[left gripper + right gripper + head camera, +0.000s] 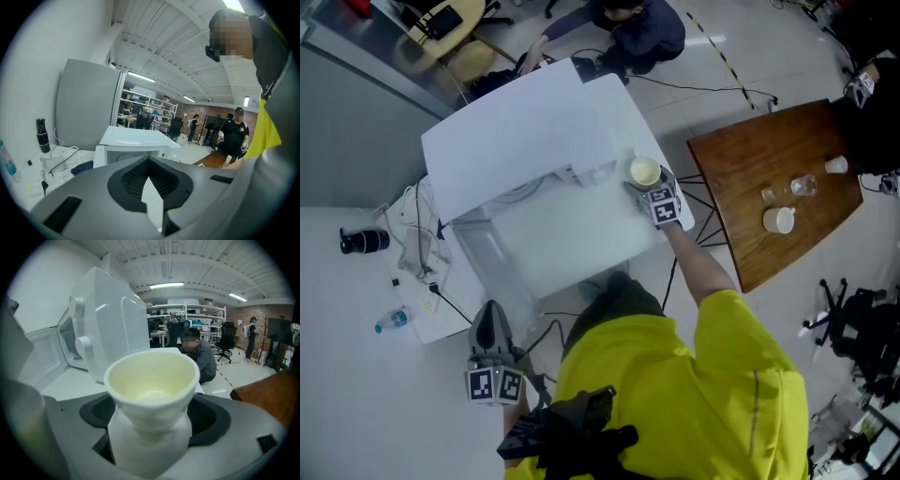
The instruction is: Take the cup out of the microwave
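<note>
Cup (644,171) position: report. (Technician A)

Technician B: Outside the microwave (520,131). The cup sits upright between the jaws of the right gripper (649,187), which are closed on its lower body. It is over the white table (581,248), just beside the front right corner of the microwave. Whether its base touches the table cannot be determined from either view.

Technician A: Confirm the step in hand and the other gripper.

Technician B: Judged from position, removal is done and the step in hand is set-down. The microwave door (487,253) stands open toward the left. The left gripper (492,352) hangs low beside the person's body, well apart from the microwave, with its jaws together and nothing between them.

Technician A: Requirements for the next move?

Technician B: Lower the cup level until the base seats on bare table, then spread the jaws and withdraw straight back so a finger does not catch the rim. The cup narrows toward its base and looks light, so a sideways pull would probably tip it.

Technician A: Container contents?

Technician B: The cup interior is pale and appears empty; no liquid is visible. On the wooden table (750,159), well apart, stand a white mug (779,219), a clear glass (803,186) and a small white cup (836,165). Their contents are too small to read.
</note>
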`<state>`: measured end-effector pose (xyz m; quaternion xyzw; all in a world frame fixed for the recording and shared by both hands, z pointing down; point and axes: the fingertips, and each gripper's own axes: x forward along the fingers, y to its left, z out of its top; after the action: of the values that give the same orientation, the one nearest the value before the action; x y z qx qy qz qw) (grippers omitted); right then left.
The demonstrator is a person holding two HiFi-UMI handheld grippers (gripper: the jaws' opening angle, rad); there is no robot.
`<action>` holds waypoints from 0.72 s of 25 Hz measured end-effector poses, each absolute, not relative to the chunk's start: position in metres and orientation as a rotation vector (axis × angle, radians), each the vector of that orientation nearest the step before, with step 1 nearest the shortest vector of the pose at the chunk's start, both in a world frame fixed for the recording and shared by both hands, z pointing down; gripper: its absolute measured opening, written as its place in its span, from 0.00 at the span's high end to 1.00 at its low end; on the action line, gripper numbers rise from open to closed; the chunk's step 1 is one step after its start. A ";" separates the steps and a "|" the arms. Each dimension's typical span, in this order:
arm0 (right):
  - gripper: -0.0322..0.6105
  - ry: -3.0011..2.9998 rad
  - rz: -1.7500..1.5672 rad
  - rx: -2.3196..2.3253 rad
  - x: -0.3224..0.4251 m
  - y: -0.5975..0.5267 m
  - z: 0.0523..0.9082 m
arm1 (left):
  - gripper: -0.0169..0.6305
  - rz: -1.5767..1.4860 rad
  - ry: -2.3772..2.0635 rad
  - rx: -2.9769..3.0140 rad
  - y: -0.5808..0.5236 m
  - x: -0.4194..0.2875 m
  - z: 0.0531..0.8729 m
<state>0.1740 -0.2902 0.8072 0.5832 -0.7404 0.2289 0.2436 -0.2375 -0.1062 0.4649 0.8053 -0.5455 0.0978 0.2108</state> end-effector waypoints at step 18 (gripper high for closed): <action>0.53 -2.682 0.511 1.344 -0.038 -0.130 0.446 | 0.99 0.007 -1.682 2.236 -0.099 -0.294 0.421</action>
<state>-0.0385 -0.1299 0.4460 0.4411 -0.8803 0.1678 0.0493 -0.2942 -0.0986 0.4207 0.7875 -0.5921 0.0025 0.1709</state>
